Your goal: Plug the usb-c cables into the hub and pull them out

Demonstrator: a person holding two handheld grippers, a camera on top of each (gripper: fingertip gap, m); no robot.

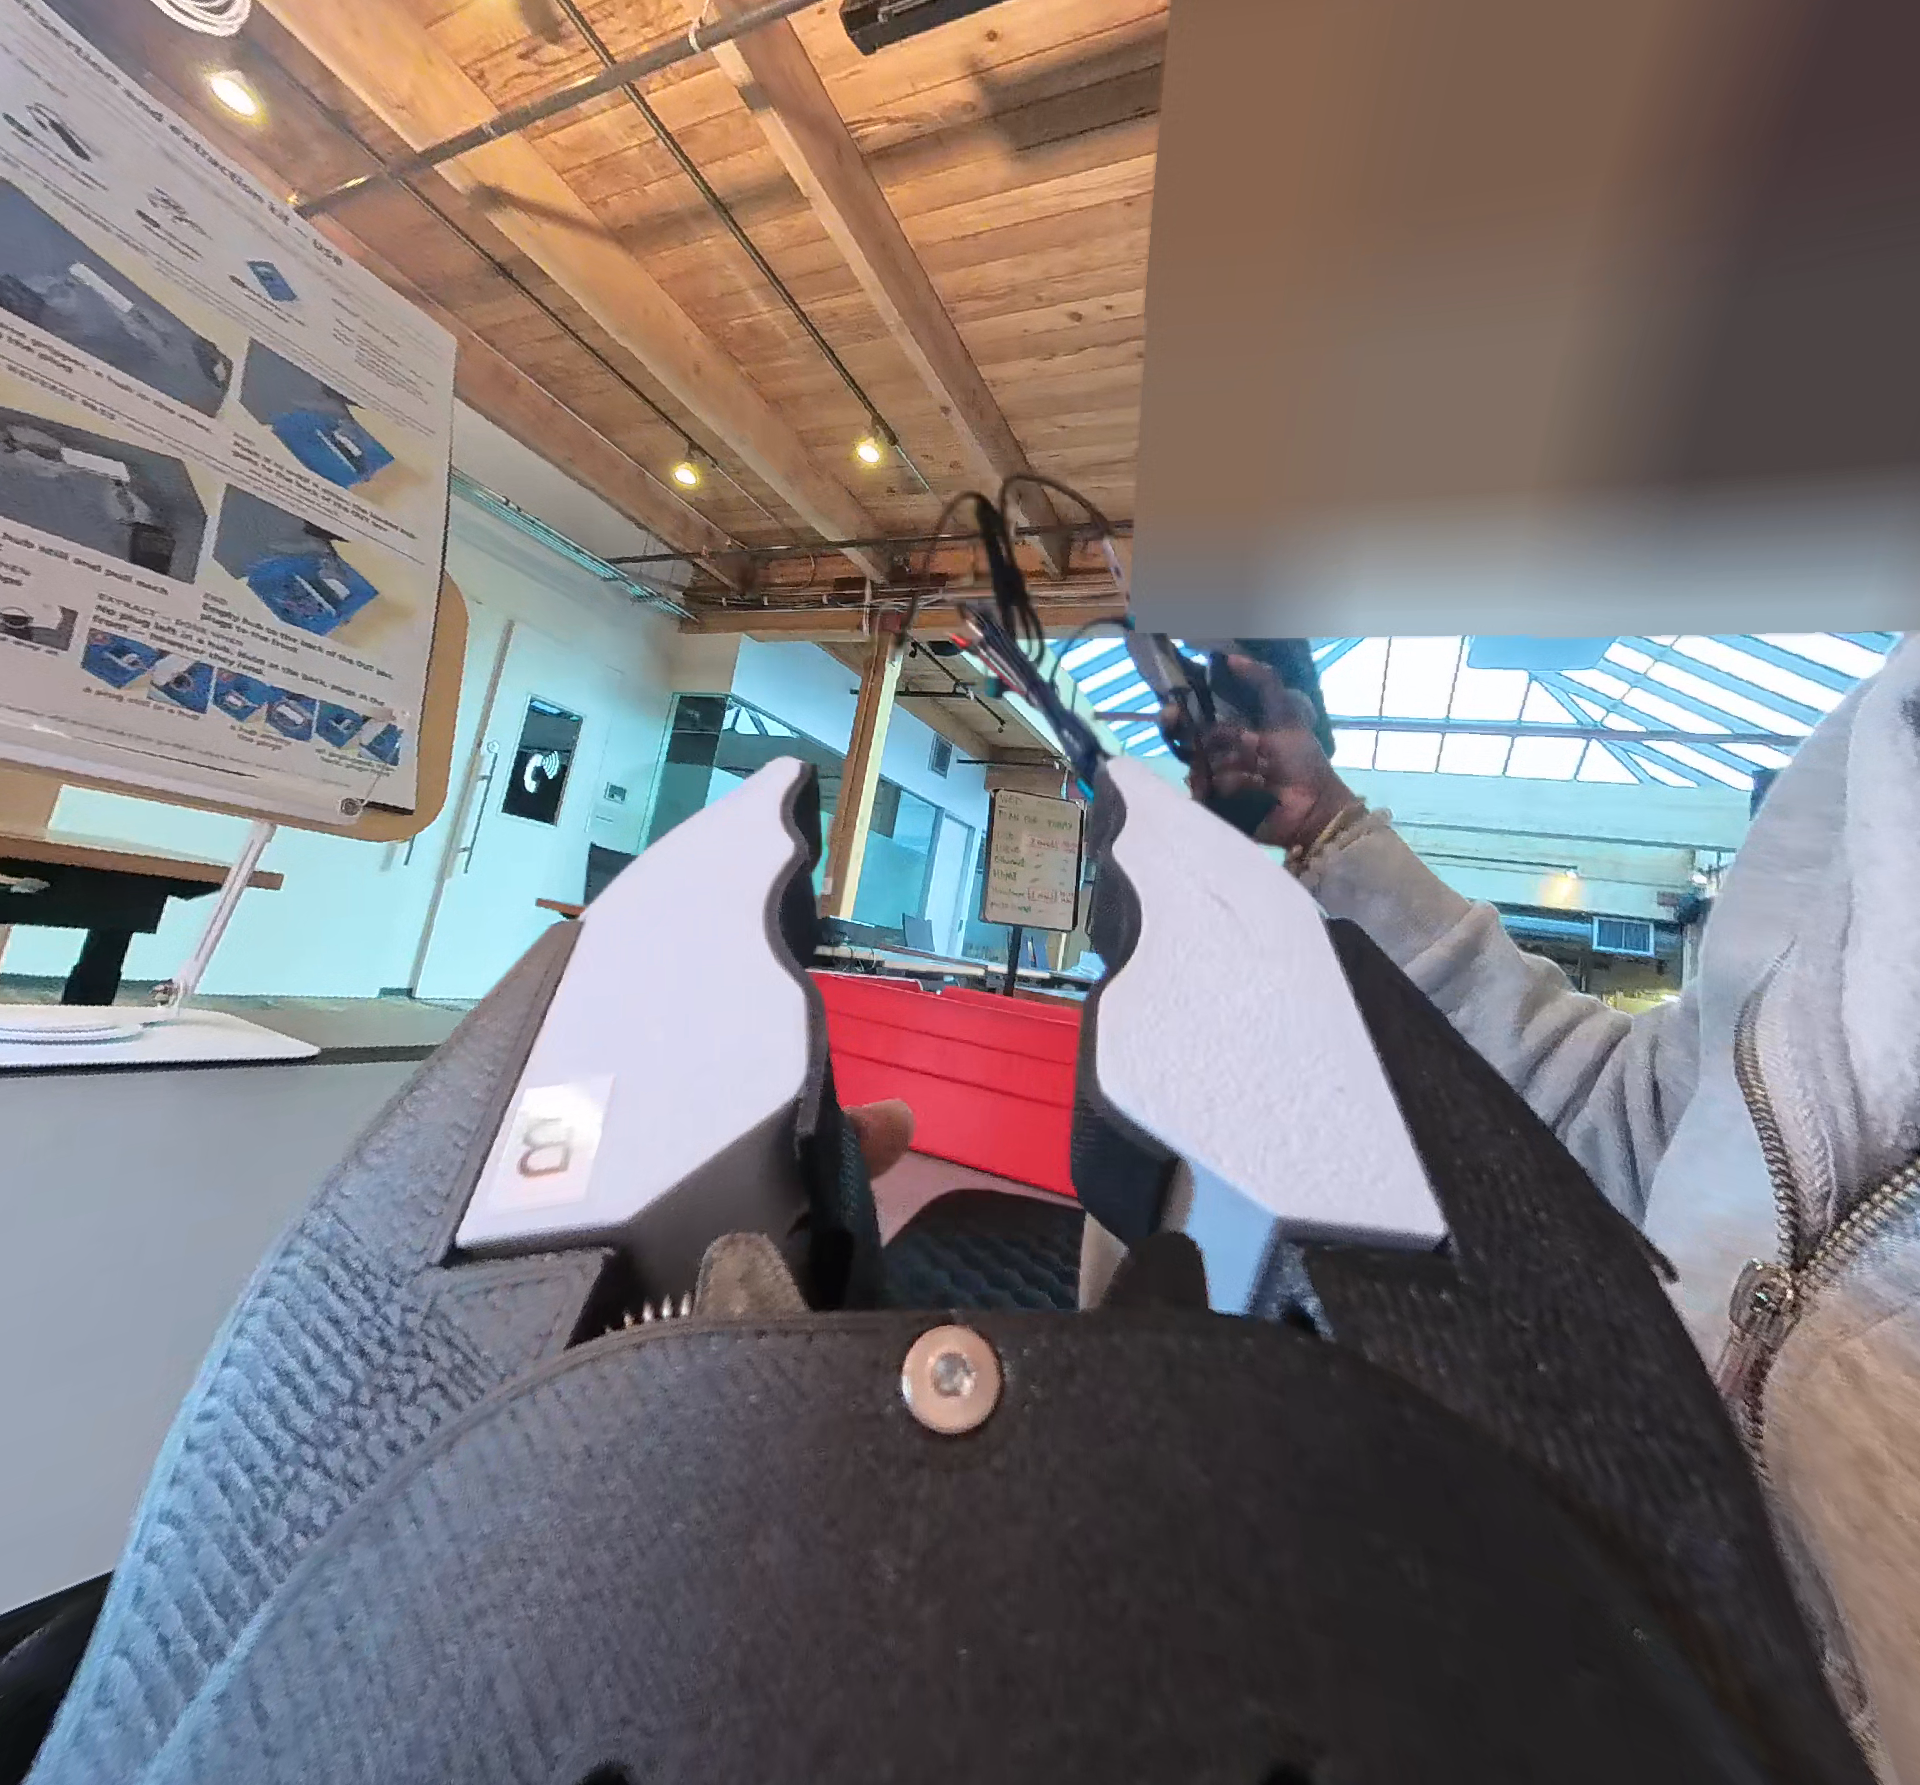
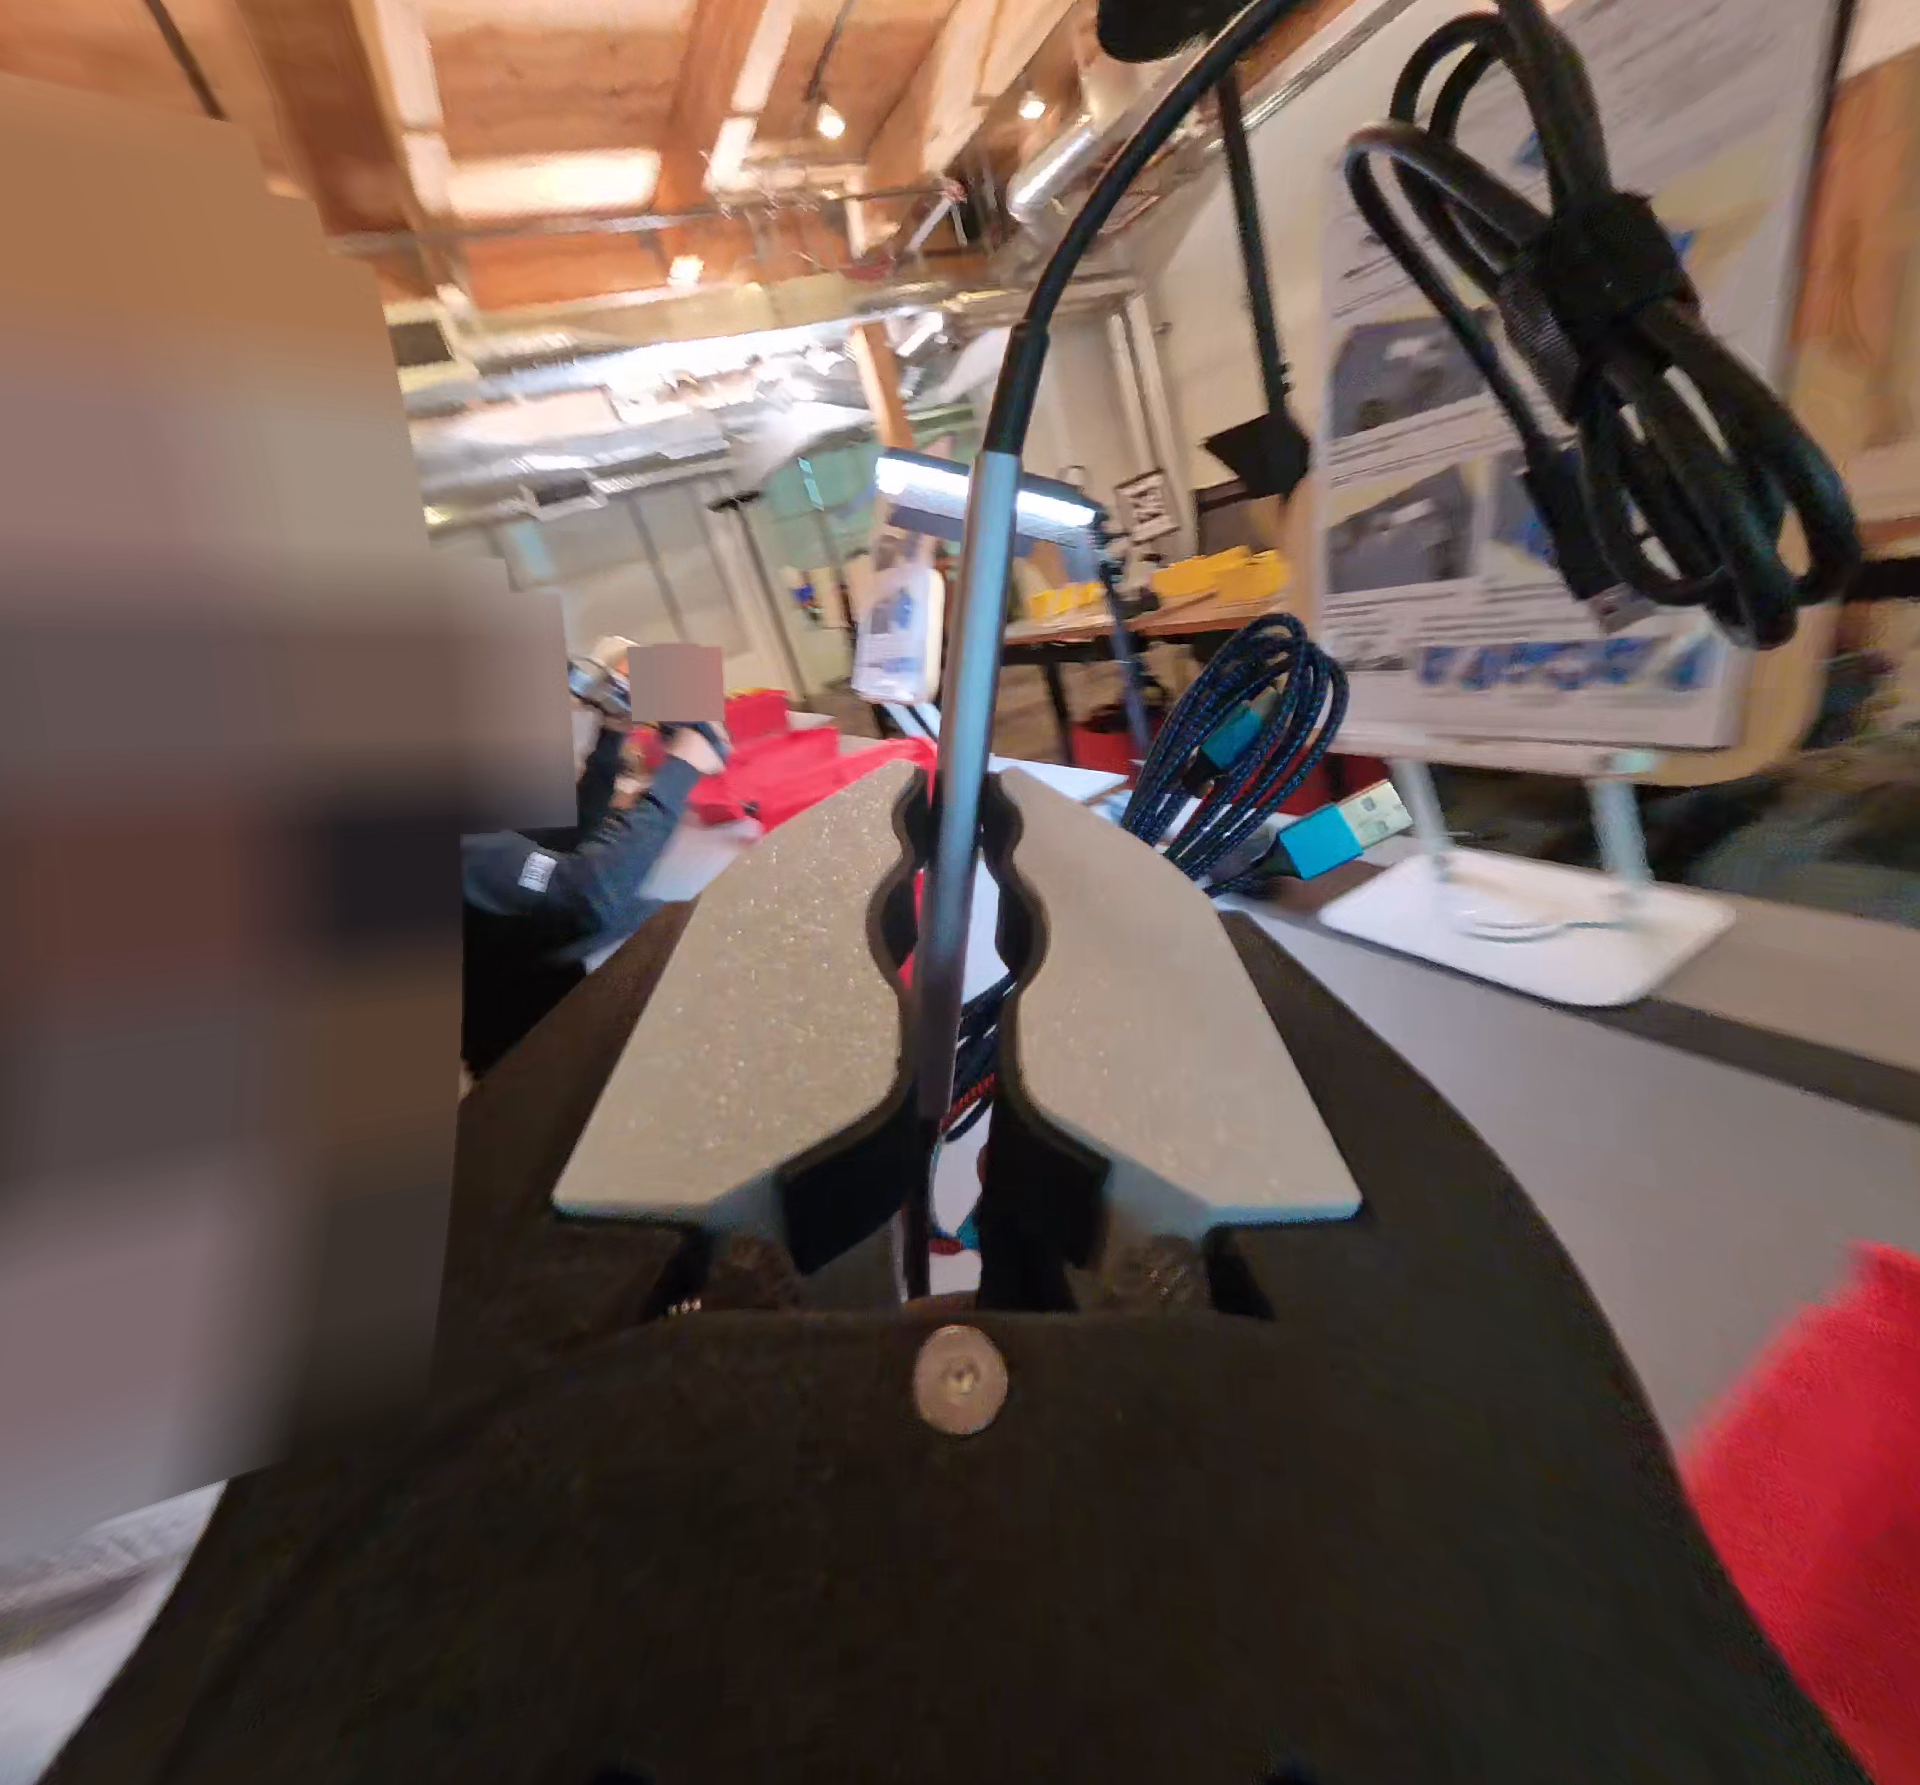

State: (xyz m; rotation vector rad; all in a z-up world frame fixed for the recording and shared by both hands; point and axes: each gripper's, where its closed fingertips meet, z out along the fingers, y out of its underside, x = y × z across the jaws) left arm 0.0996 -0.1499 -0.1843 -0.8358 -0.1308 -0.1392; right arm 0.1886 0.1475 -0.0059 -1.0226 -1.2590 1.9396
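Observation:
My right gripper [image 2: 961, 785] points up and is shut on a slim grey hub [image 2: 961, 748], seen edge-on between the fingers. The hub's black cable rises from its top and ends in a strapped coil [image 2: 1600, 301] at the upper right. A bundle of blue braided cables [image 2: 1247, 717] with a teal plug [image 2: 1340, 831] hangs just right of the fingers. My left gripper [image 1: 951, 779] is open and empty and also tilts up. The left wrist view shows the right gripper with dangling cables [image 1: 997, 582] held high in a hand [image 1: 1268, 759].
An instruction poster on a white stand [image 1: 208, 385] stands on the grey table; it also shows in the right wrist view [image 2: 1507, 540]. A red bin [image 1: 945, 1060] sits beyond the left fingers. A grey-hoodie sleeve [image 1: 1507, 1008] is at the right. Red cloth [image 2: 1818, 1475] lies low right. One gripper's finger ends stand about 35 centimetres off the other's.

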